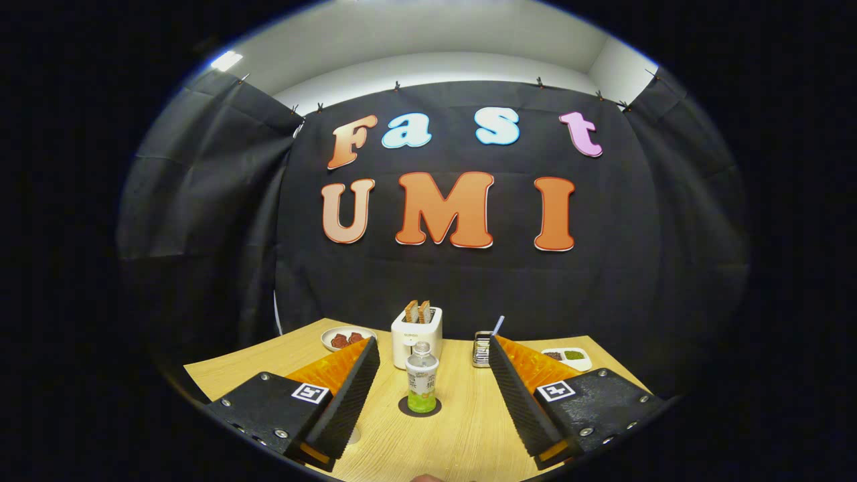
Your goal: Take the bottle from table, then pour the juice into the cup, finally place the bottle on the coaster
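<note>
The gripper (434, 375) hangs above the near part of the worktop (469, 428) with its two fingers spread wide, nothing between the pads and nothing touched by them. The bottle (422, 377) stands upright on the dark round coaster (420, 408), ahead of the fingers and in the gap between them, a little nearer the left finger, well clear of both. It is a clear bottle with a pale cap, a white label around its middle and green juice low in its base. Just behind it, close to touching in this view, stands a white toaster (416, 338) with two slices of toast (417, 311) poking up from its slots. To the left of the toaster lies a small plate (347, 338) with something reddish on it, partly hidden by the left finger. To the right of the toaster, by the tip of the right finger, stands a small metal rack (481, 349) with a striped straw (497, 325) rising from it. Farther right, beyond the right finger, is a white dish (567, 357) with two compartments, one dark and one green. A pale round edge beside the left finger's base may be the cup; I cannot tell.
</note>
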`<state>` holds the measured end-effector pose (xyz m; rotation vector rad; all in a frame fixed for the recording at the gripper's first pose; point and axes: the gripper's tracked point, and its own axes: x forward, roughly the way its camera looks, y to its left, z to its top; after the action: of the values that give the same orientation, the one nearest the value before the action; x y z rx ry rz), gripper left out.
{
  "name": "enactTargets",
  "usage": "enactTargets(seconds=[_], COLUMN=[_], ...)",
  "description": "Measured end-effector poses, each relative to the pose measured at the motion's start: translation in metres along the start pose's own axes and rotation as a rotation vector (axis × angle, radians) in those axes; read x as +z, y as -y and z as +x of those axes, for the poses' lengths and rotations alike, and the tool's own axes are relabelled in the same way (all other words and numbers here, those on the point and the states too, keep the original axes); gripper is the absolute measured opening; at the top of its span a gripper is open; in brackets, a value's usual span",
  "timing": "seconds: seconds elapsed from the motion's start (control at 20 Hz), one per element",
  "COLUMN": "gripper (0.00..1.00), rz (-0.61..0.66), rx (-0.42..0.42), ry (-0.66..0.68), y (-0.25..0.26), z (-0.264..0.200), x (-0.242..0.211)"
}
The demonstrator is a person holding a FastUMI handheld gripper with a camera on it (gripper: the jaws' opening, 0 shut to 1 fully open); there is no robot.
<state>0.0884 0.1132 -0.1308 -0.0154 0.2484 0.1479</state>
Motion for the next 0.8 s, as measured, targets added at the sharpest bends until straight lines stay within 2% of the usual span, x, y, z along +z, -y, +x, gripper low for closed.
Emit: enactTargets(seconds=[0.4, 0.65, 0.8], gripper=[0.97, 0.97, 0.97], rz=[0.083, 0.054, 0.097], rx=[0.012, 0.023, 0.043], ry=[0.043, 0.075, 0.081], y=[0.008, 0.007, -0.001], z=[-0.054, -0.080, -0.093], x=[0.024, 0.037, 0.046])
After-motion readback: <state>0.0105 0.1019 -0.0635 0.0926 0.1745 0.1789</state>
